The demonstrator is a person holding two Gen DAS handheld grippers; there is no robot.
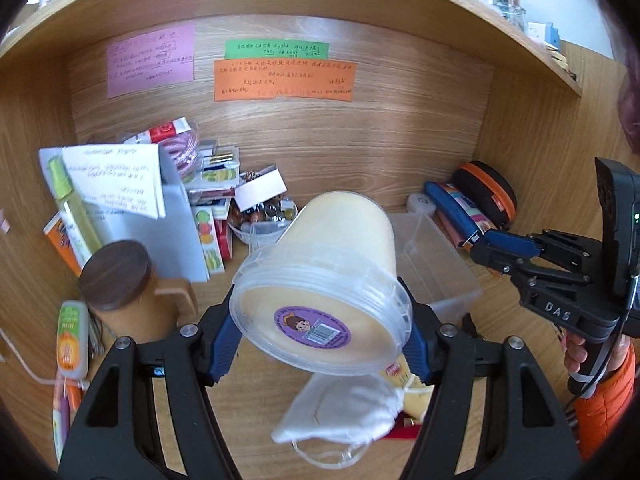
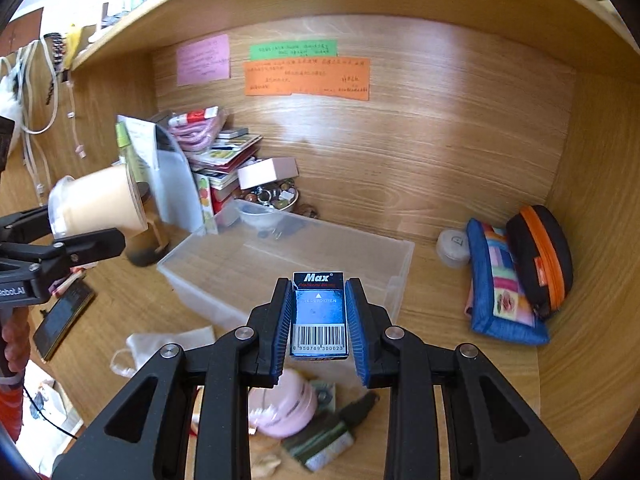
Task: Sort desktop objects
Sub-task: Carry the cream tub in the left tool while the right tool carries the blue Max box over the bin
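My left gripper (image 1: 320, 312) is shut on a cream plastic tub (image 1: 328, 272) with a clear lid and purple sticker, held tilted above the desk; the tub also shows at the left of the right wrist view (image 2: 96, 200). My right gripper (image 2: 319, 316) is shut on a small blue Max staples box (image 2: 319, 316) with a barcode, held over the near edge of a clear plastic bin (image 2: 224, 296). In the left wrist view the right gripper (image 1: 496, 248) sits at the right, beside the clear bin (image 1: 432, 264).
A white face mask (image 1: 340, 412) lies below the tub. A brown lidded mug (image 1: 120, 280), papers and boxes crowd the left back. A blue pouch (image 2: 500, 284) and black-orange case (image 2: 540, 256) lie at right. A pink round object (image 2: 284, 404) lies near me. A phone (image 2: 64, 316) lies left.
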